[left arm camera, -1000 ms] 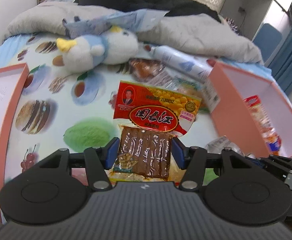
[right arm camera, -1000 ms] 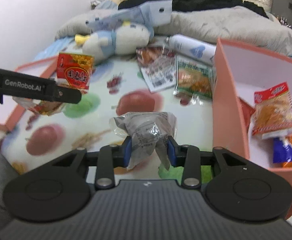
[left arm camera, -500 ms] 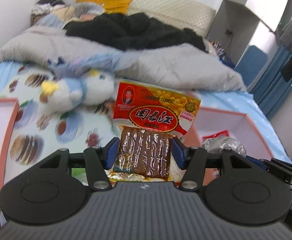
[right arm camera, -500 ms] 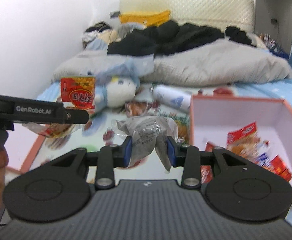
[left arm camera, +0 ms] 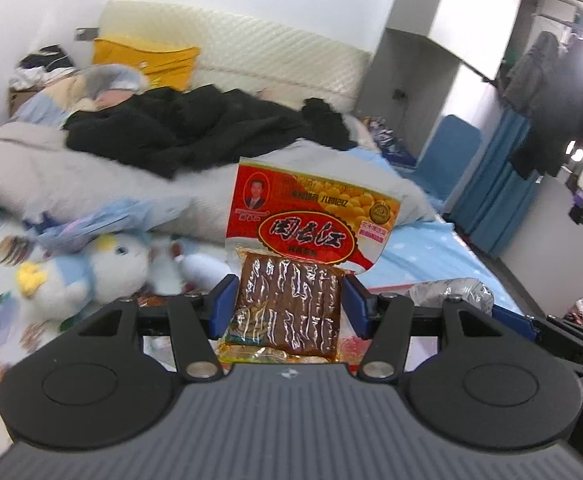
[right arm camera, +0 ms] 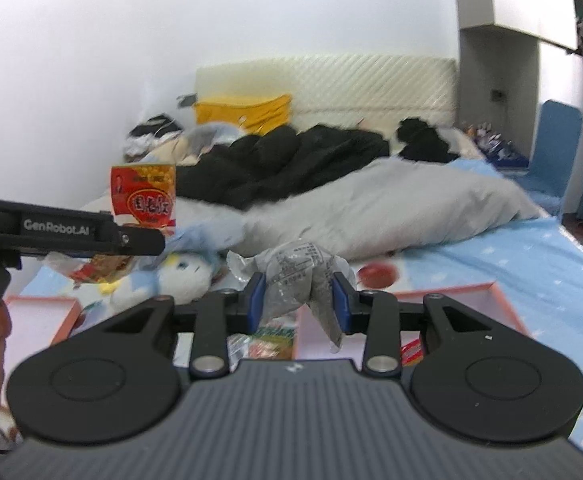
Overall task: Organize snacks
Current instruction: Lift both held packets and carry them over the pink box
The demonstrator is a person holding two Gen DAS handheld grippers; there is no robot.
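Left wrist view: the left gripper [left arm camera: 289, 306] clamps the red packet [left arm camera: 303, 256] by its clear lower half, upright above the bed [left arm camera: 431, 248], likely for boxing.

Right wrist view: the right gripper [right arm camera: 299, 304] pinches a silver bag [right arm camera: 291, 276] above the pink box [right arm camera: 487, 308] at 5 o'clock.

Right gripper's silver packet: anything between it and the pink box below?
Nothing visible. The right gripper is shut on the silver packet, held in the air, and the pink box lies open-topped below and to its right. The gripper's body hides most of the box's inside, so that part is unchecked.
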